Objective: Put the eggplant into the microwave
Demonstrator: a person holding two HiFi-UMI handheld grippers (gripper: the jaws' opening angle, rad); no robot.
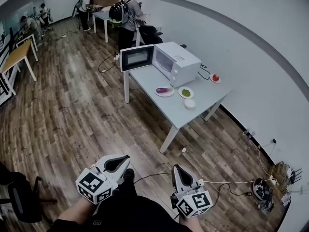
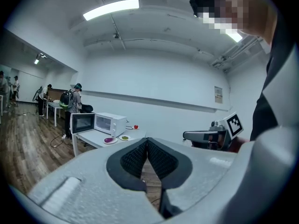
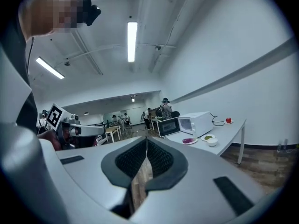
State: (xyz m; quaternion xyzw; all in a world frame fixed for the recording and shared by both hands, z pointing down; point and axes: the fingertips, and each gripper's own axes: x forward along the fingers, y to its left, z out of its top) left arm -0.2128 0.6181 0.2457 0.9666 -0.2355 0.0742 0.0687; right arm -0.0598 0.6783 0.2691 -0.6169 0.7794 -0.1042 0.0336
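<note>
A purple eggplant (image 1: 164, 90) lies on a white plate on the grey table (image 1: 159, 83), just in front of the white microwave (image 1: 177, 61), whose door (image 1: 137, 57) stands open to the left. Both grippers are far from the table, low near the person's body. My left gripper (image 1: 121, 164) is shut with nothing in it, and so is my right gripper (image 1: 176, 172). The left gripper view has the shut jaws (image 2: 146, 141) aimed toward the distant microwave (image 2: 110, 123) and eggplant (image 2: 109, 140). In the right gripper view the eggplant (image 3: 188, 140) sits beyond the shut jaws (image 3: 146, 140).
On the table also stand a plate of green food (image 1: 186, 93), a white bowl (image 1: 189, 103) and a red fruit on a small plate (image 1: 215, 77). Cables (image 1: 231, 185) trail over the wooden floor. A black chair (image 1: 21, 197) is at my left. People work at tables far behind.
</note>
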